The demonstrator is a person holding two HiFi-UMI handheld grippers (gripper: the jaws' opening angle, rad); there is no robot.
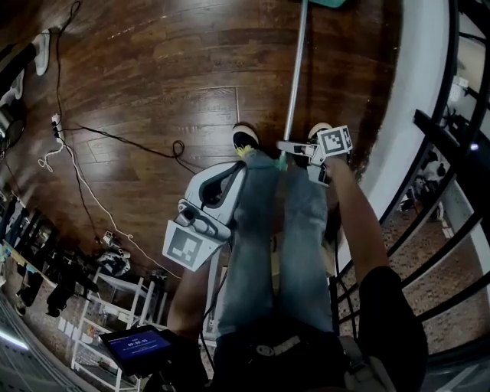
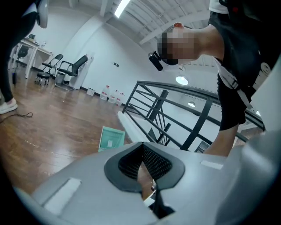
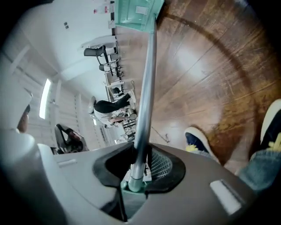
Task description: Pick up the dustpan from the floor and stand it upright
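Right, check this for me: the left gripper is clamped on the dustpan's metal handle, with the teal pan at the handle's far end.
Not the left. The right gripper is clamped on the dustpan's metal handle, as the right gripper view shows; the left gripper has its jaws together on nothing. The teal pan is at the handle's far end, as stated.

The dustpan (image 3: 134, 15) is showing a mint-green pan and a silver handle (image 3: 145, 101). The floor (image 1: 168, 69) is showing dark brown wood planks. The left gripper (image 2: 141, 151) and right gripper (image 3: 139, 154) are showing pale grey shells with black mesh-patterned pads (image 2: 156, 162). The marker cube (image 1: 334, 140) is displaying black-and-white squares. The jeans (image 1: 253, 245) are appearing faded blue.
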